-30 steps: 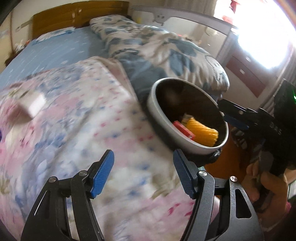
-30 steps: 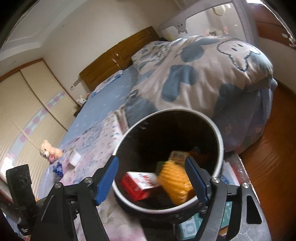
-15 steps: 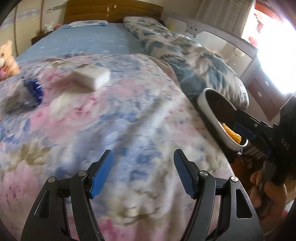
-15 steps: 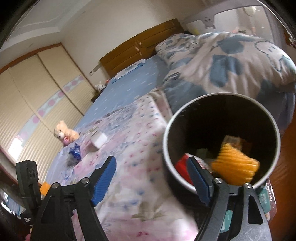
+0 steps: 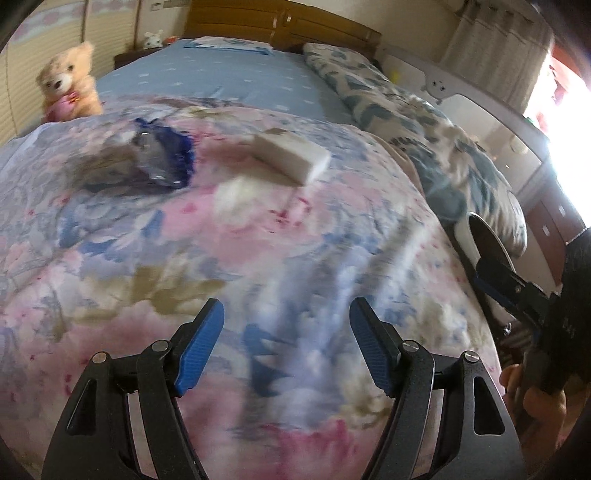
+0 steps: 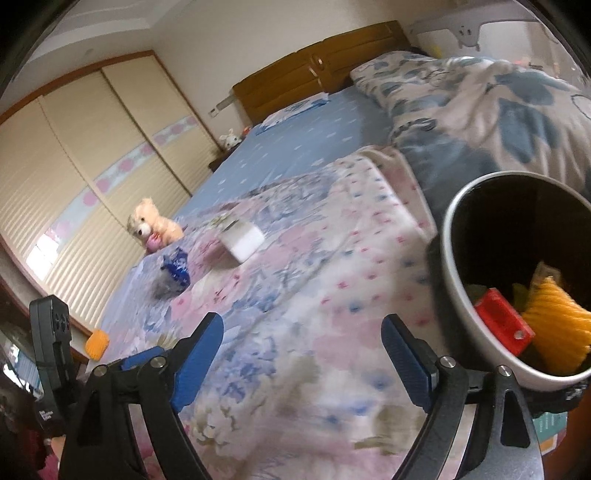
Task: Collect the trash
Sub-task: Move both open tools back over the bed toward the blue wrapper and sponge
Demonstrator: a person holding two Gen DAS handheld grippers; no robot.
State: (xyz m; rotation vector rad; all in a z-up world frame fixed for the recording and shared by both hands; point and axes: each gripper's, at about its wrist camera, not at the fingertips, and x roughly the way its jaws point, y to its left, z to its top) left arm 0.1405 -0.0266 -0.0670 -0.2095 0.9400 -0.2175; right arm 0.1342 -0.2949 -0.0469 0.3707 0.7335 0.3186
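On the floral quilt (image 5: 258,258) lie a crumpled blue and silver wrapper (image 5: 162,158) (image 6: 175,271), a white box (image 5: 291,157) (image 6: 242,238) and a pale crumpled wad (image 5: 236,195). My left gripper (image 5: 286,341) hovers over the quilt, short of them; its jaws are opening with nothing between them. My right gripper (image 6: 303,360) is also over the quilt, jaws opening and empty. A grey bin (image 6: 454,295) (image 5: 480,240) at the bed's right side holds a red box (image 6: 504,326) and a yellow ribbed thing (image 6: 557,332).
A teddy bear (image 5: 68,83) (image 6: 153,225) sits at the quilt's far left edge. A bunched blue-patterned duvet (image 5: 424,129) lies at the right. An orange object (image 6: 96,344) rests low at the left. The wooden headboard (image 5: 280,22) and wardrobe doors (image 6: 74,184) stand beyond.
Both views have swung left from the bin toward the quilt's litter; the wrapper, box and bear came into view. Both grippers' jaws have spread wider.
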